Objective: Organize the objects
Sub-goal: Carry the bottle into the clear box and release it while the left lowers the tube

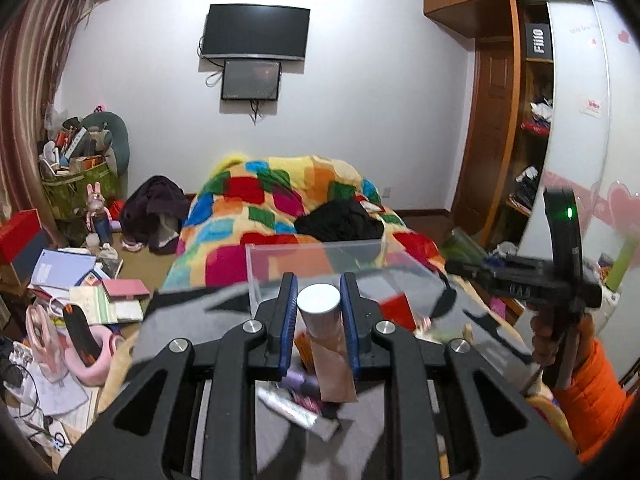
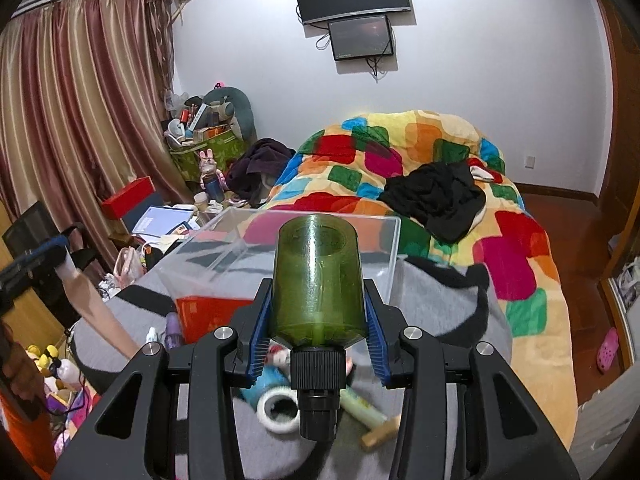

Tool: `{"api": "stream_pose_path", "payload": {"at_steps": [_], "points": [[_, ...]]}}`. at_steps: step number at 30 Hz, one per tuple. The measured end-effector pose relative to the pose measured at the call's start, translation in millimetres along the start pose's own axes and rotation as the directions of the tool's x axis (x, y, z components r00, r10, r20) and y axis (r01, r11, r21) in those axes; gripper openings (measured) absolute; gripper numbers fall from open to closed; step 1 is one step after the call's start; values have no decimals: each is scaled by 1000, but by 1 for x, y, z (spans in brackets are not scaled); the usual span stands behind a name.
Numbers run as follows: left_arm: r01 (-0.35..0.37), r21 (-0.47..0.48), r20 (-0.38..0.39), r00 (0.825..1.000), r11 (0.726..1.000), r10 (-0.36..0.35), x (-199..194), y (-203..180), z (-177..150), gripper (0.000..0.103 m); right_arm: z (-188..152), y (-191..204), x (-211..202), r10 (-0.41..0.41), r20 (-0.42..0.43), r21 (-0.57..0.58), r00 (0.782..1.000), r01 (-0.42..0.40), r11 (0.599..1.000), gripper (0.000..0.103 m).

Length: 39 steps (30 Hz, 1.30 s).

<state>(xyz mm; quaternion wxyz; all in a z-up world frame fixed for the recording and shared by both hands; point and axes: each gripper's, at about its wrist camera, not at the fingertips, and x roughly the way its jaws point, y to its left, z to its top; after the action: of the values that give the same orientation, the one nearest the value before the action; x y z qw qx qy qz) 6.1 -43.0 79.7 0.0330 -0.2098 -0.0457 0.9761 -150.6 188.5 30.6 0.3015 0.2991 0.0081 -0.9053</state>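
My left gripper (image 1: 319,292) is shut on a beige tube (image 1: 334,364) with a silver cap, held up over a grey-and-black cloth (image 1: 180,328). My right gripper (image 2: 318,286) is shut on a green see-through bottle (image 2: 318,248), its black cap pointing back at the camera. A clear plastic box (image 2: 380,220) stands just beyond both, with a red box (image 2: 212,316) at its near left. In the right wrist view the left gripper (image 2: 36,260) shows at the left edge with the tube (image 2: 92,312) hanging from it. The right gripper (image 1: 520,280) appears blurred at the right of the left wrist view, in a hand with an orange sleeve (image 1: 592,392).
Loose items lie on the grey cloth below: a white tape roll (image 2: 280,408), a purple bottle (image 2: 173,330), small tubes and a wooden block (image 2: 380,434). A colourful blanket (image 2: 440,148) with black clothing (image 2: 436,196) covers the bed. Books and boxes (image 1: 80,276) clutter the left side.
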Motion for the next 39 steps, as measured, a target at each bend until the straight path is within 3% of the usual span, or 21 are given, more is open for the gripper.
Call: {"api": "stream_pose_path", "payload": {"at_steps": [7,13,22,29,35,39], "points": [[-38,-29,72,997,999,40,16,21,44,21,21,-2,25,-19,-12,-10,1000,19,1000,38],[-127,-46,93,987,991,131,50,33,60,21,31,-1,57,-21,-66,-30,998,19,999,38],[-137,-63,-70,989,989,132,114,43,28,21,24,-8,104,-12,-221,-47,975,2,999,38],[-103,-35,-129,987,994,98,121,32,11,21,22,-8,124,16,-304,-67,953,-38,997,38],[-105,-13,-218,971,994,100,134,25,3,22,21,-1,132,26,-344,-84,939,-59,995,39],[-87,-10,-239,967,996,82,131,23,-3,41,21,-3,125,43,-342,-70,939,-71,995,52]]}}
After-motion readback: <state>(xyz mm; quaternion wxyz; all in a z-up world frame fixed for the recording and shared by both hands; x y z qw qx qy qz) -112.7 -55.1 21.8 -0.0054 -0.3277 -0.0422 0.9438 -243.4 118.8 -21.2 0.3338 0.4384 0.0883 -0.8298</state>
